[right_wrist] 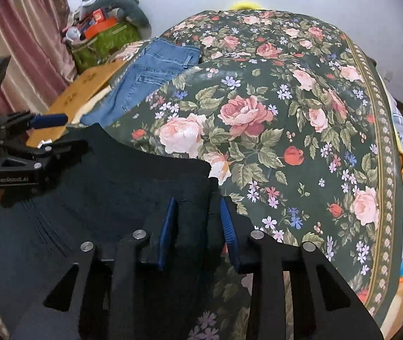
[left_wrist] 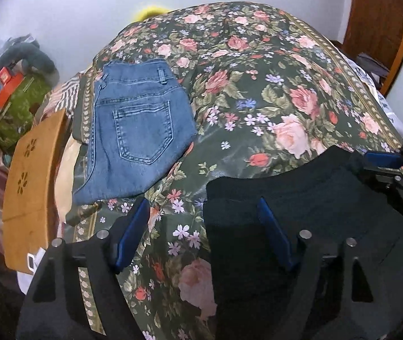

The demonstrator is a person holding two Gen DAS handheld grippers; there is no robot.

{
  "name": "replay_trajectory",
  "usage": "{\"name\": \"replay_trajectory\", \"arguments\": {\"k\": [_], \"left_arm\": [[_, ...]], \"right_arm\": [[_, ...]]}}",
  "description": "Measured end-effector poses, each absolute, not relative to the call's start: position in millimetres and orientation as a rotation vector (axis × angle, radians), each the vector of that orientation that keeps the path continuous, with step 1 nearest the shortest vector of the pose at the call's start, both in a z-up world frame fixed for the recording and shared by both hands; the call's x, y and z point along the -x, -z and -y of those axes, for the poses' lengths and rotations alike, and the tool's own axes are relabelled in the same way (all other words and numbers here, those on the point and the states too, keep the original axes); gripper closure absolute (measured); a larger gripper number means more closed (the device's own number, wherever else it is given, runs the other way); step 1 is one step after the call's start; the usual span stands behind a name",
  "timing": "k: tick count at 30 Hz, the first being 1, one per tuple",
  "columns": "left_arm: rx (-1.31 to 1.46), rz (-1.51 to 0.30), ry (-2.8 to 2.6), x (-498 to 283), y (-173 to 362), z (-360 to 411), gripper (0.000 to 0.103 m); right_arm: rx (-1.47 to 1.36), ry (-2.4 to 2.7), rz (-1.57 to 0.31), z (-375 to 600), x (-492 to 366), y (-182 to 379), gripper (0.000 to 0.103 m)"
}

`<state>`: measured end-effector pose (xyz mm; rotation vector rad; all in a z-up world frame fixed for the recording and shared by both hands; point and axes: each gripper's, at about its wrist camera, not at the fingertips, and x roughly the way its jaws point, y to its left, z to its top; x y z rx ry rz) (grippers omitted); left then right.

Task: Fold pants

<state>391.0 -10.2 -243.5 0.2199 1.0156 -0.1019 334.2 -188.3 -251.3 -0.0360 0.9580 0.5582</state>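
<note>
Dark navy pants (left_wrist: 300, 212) lie on the floral bedspread (left_wrist: 258, 99) near the front edge; they also show in the right wrist view (right_wrist: 116, 192). My left gripper (left_wrist: 204, 212) is open, its jaws straddling the pants' left edge. My right gripper (right_wrist: 198, 209) is partly closed, with the pants' right corner between its blue pads (right_wrist: 170, 221); the frames do not show whether they pinch it. It also appears in the left wrist view (left_wrist: 385, 167). Folded blue jeans (left_wrist: 136, 124) lie at the bed's left side.
A wooden board (left_wrist: 31, 187) stands by the bed's left edge. A green box with clutter and a grey plush toy (left_wrist: 17, 85) sits at the far left by a pink curtain (right_wrist: 17, 42). A wooden door (left_wrist: 379, 22) is at the right.
</note>
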Motion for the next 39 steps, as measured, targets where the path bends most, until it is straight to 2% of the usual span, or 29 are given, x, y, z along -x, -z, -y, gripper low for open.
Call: {"name": "replay_trajectory", "arguments": {"k": [5,7,13,18,20,23,25,27,28,33,39], "left_arm": [[-0.241,-1.012,0.036,-399.6,242.4,2.6,0.024],[-0.187,-1.047,0.08,-402.5,238.4,-3.8,0.028],[-0.23,-0.951,0.074,-376.7,196.3,-0.7,0.028],[-0.18,-0.868,0.104,-345.8,158.4,-2.7,0.012],[-0.17,-0.847,0.111,-335.2,149.2,-2.3,0.008],[-0.153,-0.843,0.122,-322.4,141.5,-1.6,0.006],[-0.137,-0.851,0.134,-314.7,141.2,-2.0,0.003],[-0.125,-0.862,0.135,-308.3,143.9,-4.1,0.002],[-0.117,-0.873,0.136,-306.3,146.6,-5.8,0.001],[-0.067,-1.001,0.158,-308.7,179.3,-13.3,0.001],[-0.021,-1.123,0.214,-318.6,215.0,-10.6,0.001]], "right_arm": [[0.055,-0.546,-0.964,187.3,-333.4,252.7,0.079],[0.077,-0.536,-0.962,183.8,-333.0,250.0,0.079],[0.08,-0.519,-0.927,191.6,-322.9,221.2,0.079],[0.074,-0.502,-0.836,201.9,-301.5,181.9,0.078],[0.073,-0.503,-0.799,204.7,-289.3,166.5,0.073],[0.084,-0.499,-0.761,205.3,-273.4,154.1,0.057],[0.088,-0.491,-0.739,206.2,-262.5,147.9,0.036],[0.09,-0.477,-0.716,207.2,-253.4,144.7,0.021],[0.086,-0.473,-0.703,207.9,-248.3,144.0,0.018],[0.027,-0.504,-0.767,211.2,-241.2,161.3,0.016],[-0.075,-0.554,-0.968,213.8,-254.7,212.0,0.017]]}}
